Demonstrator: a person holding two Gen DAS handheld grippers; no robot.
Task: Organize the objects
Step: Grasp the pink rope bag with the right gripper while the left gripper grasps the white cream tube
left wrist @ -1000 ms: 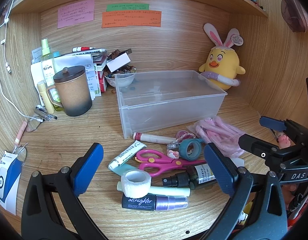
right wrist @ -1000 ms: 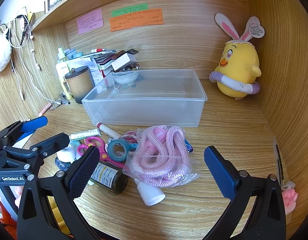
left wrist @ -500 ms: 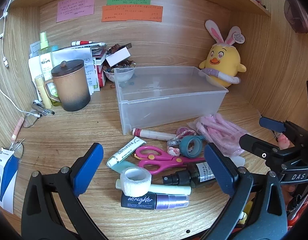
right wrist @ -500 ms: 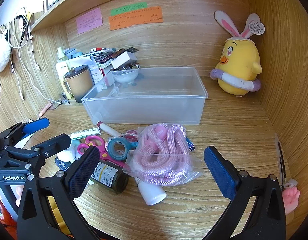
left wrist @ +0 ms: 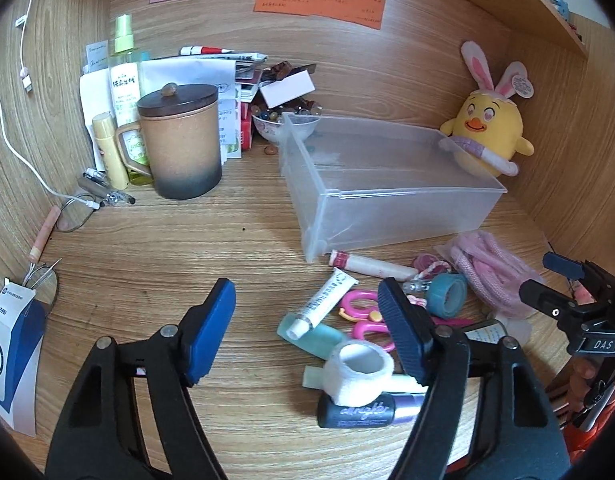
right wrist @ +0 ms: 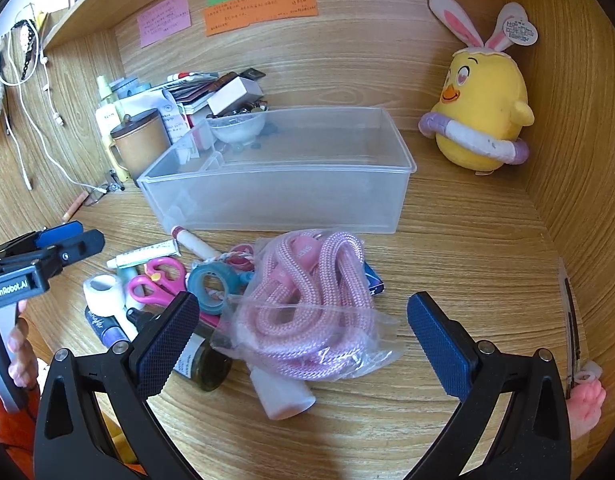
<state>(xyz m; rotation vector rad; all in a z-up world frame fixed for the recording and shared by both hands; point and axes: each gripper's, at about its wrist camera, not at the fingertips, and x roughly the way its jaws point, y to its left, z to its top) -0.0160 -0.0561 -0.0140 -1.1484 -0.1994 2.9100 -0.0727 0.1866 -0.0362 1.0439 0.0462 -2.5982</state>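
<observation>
At the far left of the table [left wrist: 155, 248] a brown lidded mug [left wrist: 180, 140] stands among bottles and papers. The left gripper [left wrist: 307, 330] hangs over bare wood; its jaws have just been closing but are apart with nothing between them. Right of it lies the pile: a white tape roll [left wrist: 359, 370], pink scissors [left wrist: 361, 318], a teal tape ring [left wrist: 449, 294]. Behind the pile sits the clear plastic bin [right wrist: 275, 176]. The right gripper [right wrist: 303, 340] hovers over the bagged pink rope [right wrist: 311, 308], jaws wide apart. A yellow chick toy [right wrist: 481, 112] stands at the far right.
</observation>
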